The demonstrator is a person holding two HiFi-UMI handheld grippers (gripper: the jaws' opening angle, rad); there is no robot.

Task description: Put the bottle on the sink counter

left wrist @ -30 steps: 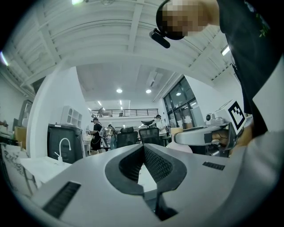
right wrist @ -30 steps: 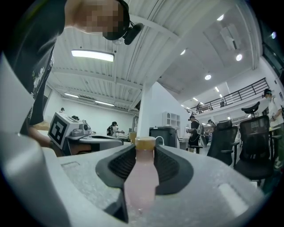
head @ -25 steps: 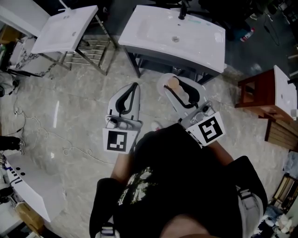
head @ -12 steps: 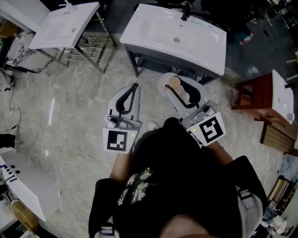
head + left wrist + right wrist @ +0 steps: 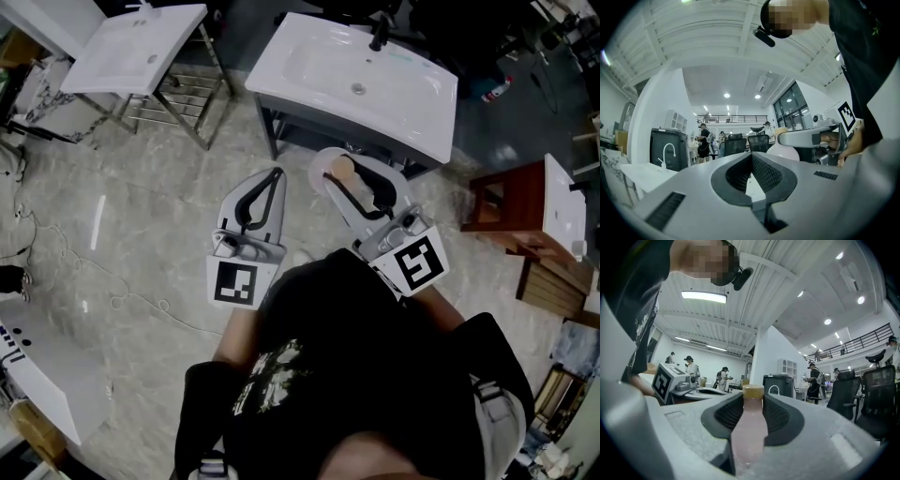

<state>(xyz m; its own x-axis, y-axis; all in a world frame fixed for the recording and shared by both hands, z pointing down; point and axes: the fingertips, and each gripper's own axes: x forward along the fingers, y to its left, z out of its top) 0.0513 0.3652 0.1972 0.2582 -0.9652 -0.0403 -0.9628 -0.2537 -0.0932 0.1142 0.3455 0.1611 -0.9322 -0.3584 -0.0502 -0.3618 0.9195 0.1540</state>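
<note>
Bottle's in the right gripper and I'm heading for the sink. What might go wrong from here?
1. The bottle lies along the jaws of the right gripper, cap forward. Released like that, it may land on its side and roll.
2. The sink counter shows only a narrow flat rim around the basin, so the bottle might slide in.

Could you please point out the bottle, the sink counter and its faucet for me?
bottle [image 5: 749, 427]: right gripper view, on its pale pink body below the cap.
sink counter [image 5: 270, 70]: head view, on the flat white rim left of the basin.
faucet [image 5: 379, 36]: head view, on its dark body.
</note>
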